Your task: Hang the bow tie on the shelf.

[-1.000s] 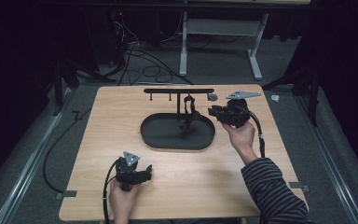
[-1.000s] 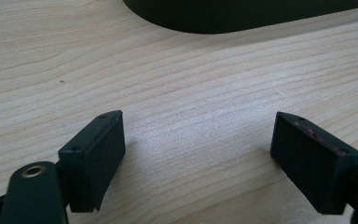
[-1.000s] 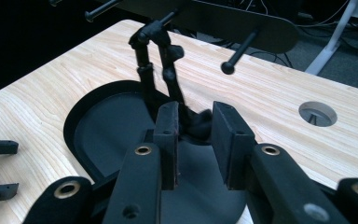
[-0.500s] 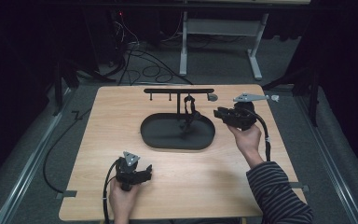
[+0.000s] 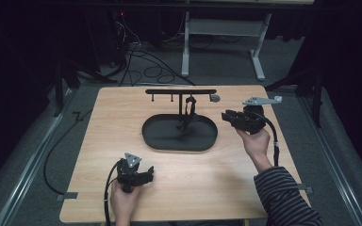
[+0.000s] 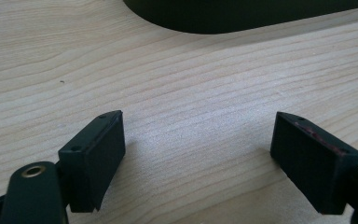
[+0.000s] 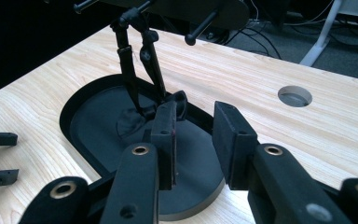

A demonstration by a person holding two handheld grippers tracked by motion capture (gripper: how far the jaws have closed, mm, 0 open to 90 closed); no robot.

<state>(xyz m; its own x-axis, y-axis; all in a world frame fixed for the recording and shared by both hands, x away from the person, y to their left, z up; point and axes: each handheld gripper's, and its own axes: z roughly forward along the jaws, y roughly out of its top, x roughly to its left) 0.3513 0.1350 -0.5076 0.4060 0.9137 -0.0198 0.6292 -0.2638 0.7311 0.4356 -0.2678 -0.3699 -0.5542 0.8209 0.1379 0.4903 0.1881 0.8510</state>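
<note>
- Right tongs (image 5: pixel 225 115): jaws partly apart with nothing between them. They have drawn back towards 3 o'clock, clear of the stand (image 5: pixel 181 91).
- Left tongs (image 5: pixel 150 172): wide apart and empty, resting on the desk (image 5: pixel 113 122) at 7 o'clock of the tray (image 5: pixel 151 136).
- The dark strap (image 5: pixel 188 110) hangs from the stand's crossbar, its tail down in the tray.
- The hanging looks done, and the retreat suggests a release.

A light wooden table (image 5: pixel 122 117) carries a black oval tray (image 5: pixel 162 136) with an upright hook stand (image 5: pixel 181 92).
</note>
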